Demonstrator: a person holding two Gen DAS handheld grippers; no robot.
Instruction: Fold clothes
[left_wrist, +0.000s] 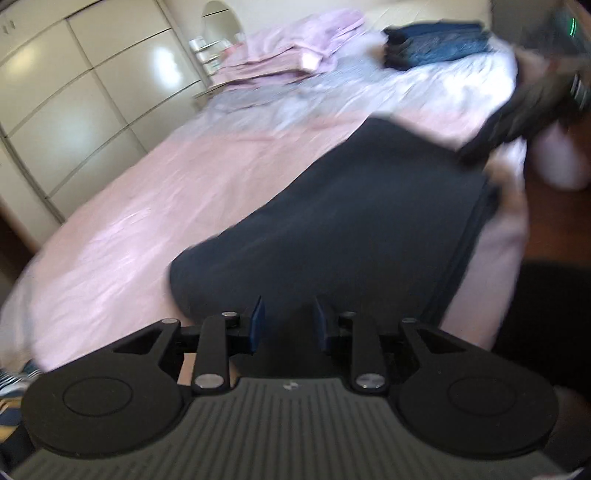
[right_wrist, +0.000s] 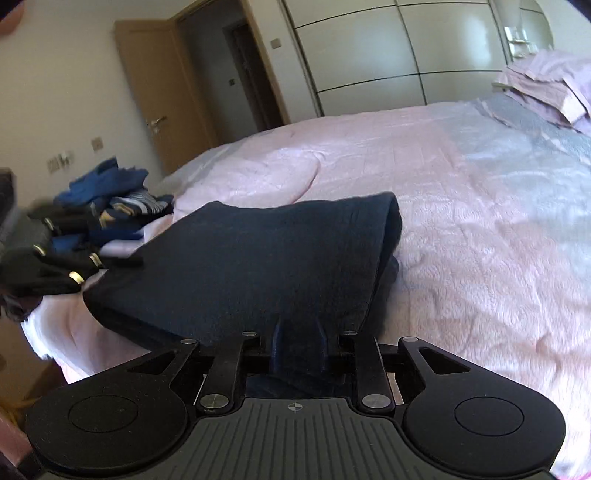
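A dark navy garment (left_wrist: 351, 229) lies folded on the pink bed, near its edge. My left gripper (left_wrist: 289, 323) is open and empty, its blue pads just above the garment's near end. My right gripper (right_wrist: 299, 345) is shut on the navy garment (right_wrist: 258, 258), pinching one end and lifting it so the cloth drapes in a fold. In the left wrist view the right gripper (left_wrist: 546, 99) shows blurred at the upper right, holding the far end of the garment.
A stack of folded dark clothes (left_wrist: 439, 44) sits far on the bed, next to folded pink bedding (left_wrist: 295, 48). A pile of unfolded blue clothes (right_wrist: 107, 206) lies beyond the bed's corner. White wardrobes (left_wrist: 74, 103) line the wall. A door (right_wrist: 173, 99) stands open.
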